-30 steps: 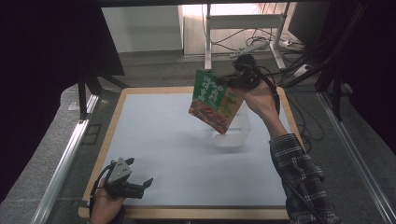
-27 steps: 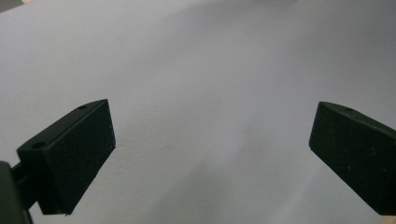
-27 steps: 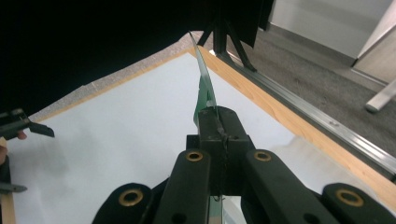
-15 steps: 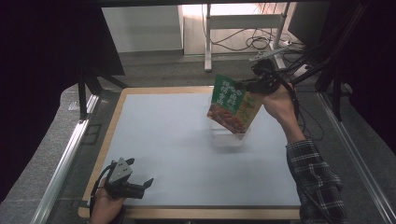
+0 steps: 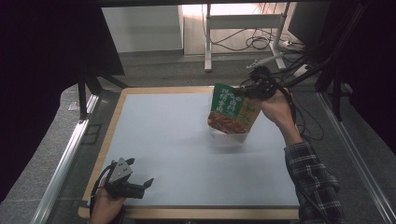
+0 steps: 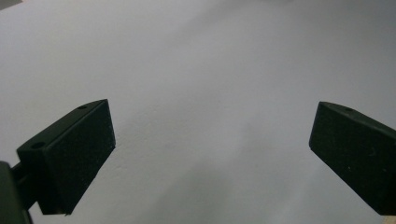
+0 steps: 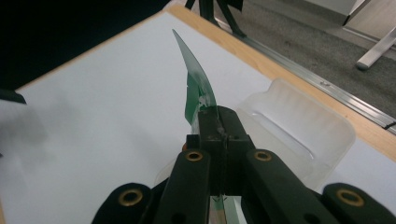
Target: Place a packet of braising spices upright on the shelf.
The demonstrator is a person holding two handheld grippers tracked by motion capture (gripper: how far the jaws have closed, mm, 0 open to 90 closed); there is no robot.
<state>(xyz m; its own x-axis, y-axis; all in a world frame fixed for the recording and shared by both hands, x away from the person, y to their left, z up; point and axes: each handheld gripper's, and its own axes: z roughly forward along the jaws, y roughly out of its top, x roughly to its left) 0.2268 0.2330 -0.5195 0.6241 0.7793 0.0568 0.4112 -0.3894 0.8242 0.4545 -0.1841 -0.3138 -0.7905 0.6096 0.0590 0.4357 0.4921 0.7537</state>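
The right claw (image 5: pixel 247 91) grips the green food pouch (image 5: pixel 232 108) by its top edge, hanging just above the clear plastic tray (image 7: pixel 299 123). Placing looks underway; next, lower it inside and release. Well away from the tray, the left claw (image 5: pixel 148 183) rests spread open on the worktop (image 5: pixel 168 140).

Setting: lab-style recording station. Wood-edged table (image 5: pixel 116 121) with white work surface, centre frame; black drapes at left and right edges; metal rails (image 5: pixel 60 163) lower left; loose cables (image 5: pixel 261 43) and white desk legs (image 5: pixel 208 42), top centre.
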